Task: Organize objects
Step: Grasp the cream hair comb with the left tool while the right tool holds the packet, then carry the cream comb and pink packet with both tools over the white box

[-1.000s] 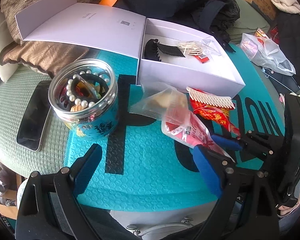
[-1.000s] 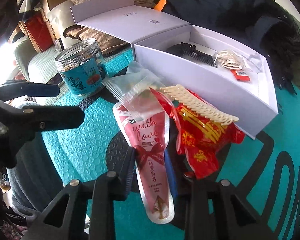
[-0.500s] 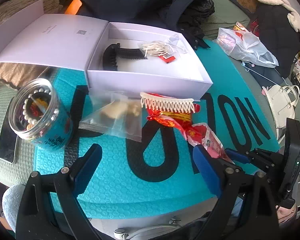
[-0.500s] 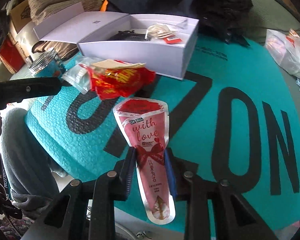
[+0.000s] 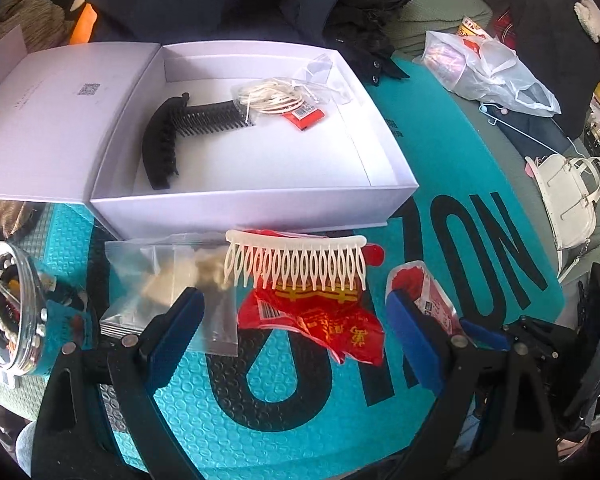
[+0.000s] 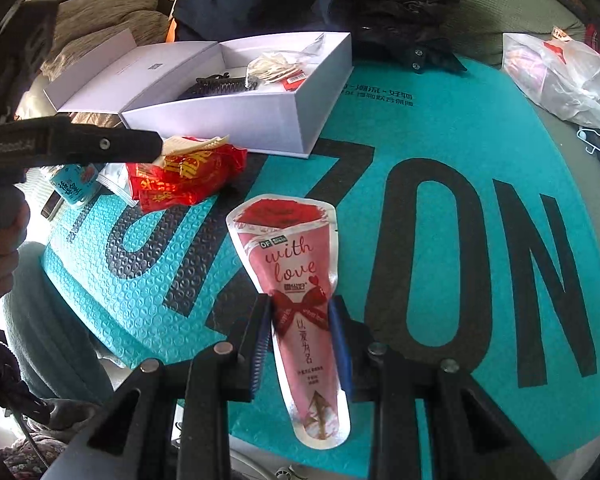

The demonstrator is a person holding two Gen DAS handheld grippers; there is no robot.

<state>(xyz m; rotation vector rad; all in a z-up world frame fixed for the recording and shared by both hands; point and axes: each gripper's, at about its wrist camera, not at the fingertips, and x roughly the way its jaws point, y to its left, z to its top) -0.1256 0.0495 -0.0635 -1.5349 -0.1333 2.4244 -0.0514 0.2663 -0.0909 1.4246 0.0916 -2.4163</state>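
A pink "with love" pouch (image 6: 288, 248) hangs over the teal mat (image 6: 480, 140), and my right gripper (image 6: 300, 316) is shut on its narrow lower part. My left gripper (image 5: 294, 334) stands open above a crumpled red packet (image 5: 320, 320) with a white comb (image 5: 296, 260) lying on it. A clear zip bag (image 5: 156, 276) lies just left of them, partly under the left finger. Behind them sits an open white box (image 5: 252, 208) holding a black hair clip (image 5: 164, 140) and a bagged set of hair ties (image 5: 276, 96).
A clear jar of beads and bands (image 5: 12, 312) stands at the mat's left edge. A dark jacket (image 5: 300, 0) lies behind the box. A plastic bag (image 5: 488, 68) and a white handbag (image 5: 568, 200) lie off the mat's right side.
My right gripper has carried the pink pouch off the pile and out to the right over the mat. My left gripper has moved right, from the jar to above the comb and red packet.
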